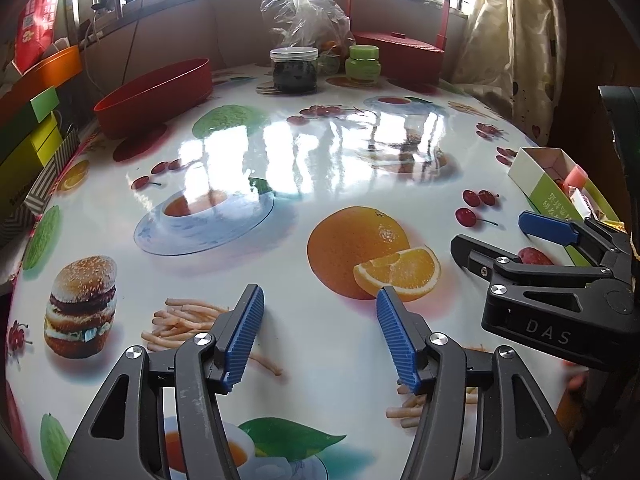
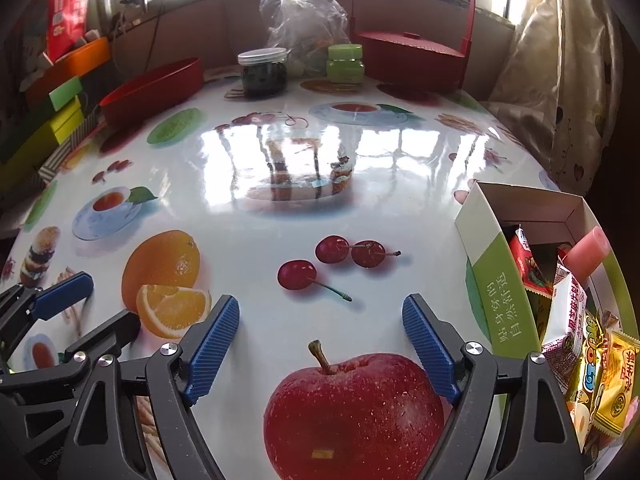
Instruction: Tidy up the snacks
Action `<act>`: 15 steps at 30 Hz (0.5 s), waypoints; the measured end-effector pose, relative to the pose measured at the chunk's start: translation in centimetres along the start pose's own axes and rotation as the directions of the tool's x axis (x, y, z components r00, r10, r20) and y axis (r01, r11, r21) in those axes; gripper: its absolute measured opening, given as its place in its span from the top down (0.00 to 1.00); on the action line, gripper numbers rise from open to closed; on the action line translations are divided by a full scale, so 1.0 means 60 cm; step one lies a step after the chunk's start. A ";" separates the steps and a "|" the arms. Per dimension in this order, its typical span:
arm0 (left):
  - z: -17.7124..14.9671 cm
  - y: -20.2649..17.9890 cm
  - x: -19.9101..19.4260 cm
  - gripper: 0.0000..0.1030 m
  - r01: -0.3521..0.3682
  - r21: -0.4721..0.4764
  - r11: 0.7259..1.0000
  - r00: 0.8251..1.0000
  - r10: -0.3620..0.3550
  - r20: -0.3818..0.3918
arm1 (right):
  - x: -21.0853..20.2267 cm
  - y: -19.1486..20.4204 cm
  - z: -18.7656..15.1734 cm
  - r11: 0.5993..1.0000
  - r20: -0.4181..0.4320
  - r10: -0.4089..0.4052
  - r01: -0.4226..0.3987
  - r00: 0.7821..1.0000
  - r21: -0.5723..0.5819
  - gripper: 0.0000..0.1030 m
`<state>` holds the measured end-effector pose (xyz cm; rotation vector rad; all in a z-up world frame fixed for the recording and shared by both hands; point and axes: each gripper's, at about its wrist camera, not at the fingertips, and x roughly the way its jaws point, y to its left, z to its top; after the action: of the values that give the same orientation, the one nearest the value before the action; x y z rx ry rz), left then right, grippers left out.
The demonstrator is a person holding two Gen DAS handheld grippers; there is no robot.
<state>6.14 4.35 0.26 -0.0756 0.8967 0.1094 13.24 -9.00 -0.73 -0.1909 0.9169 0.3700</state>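
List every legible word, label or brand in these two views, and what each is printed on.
"DAS": on the black body of the right gripper, seen from the left wrist.
"贴身穿的自然舒适": on the green side of the open box.
Snack packets in the box: print only partly legible.
Red bag at far left: too blurred.

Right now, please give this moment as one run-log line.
left gripper: open, empty | right gripper: open, empty | green-and-white cardboard box: holds wrapped snacks
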 end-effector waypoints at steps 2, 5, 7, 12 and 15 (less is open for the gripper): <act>0.000 0.000 0.001 0.41 0.002 -0.003 1.000 1.000 -0.002 0.000 | 0.000 -0.001 0.000 1.000 0.000 0.001 -0.001 1.000 0.000 0.18; 0.001 0.000 0.002 0.39 0.001 -0.002 1.000 1.000 -0.001 -0.001 | 0.000 -0.001 0.000 1.000 0.000 0.001 -0.001 1.000 0.001 0.18; 0.001 0.000 0.003 0.38 0.001 0.001 1.000 1.000 -0.001 -0.002 | 0.000 -0.001 0.000 1.000 0.000 0.001 -0.001 1.000 0.001 0.18; 0.002 0.000 0.005 0.36 0.004 0.000 1.000 1.000 -0.004 -0.003 | 0.000 -0.001 0.000 1.000 0.000 0.001 -0.001 1.000 0.001 0.18; 0.003 0.000 0.007 0.35 0.003 0.001 1.000 1.000 -0.003 -0.003 | 0.000 -0.002 0.000 1.000 0.000 0.001 -0.001 1.000 0.001 0.18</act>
<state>6.55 4.39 0.06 -0.0766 0.8999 0.1064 13.27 -9.09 -0.71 -0.1898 0.9171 0.3709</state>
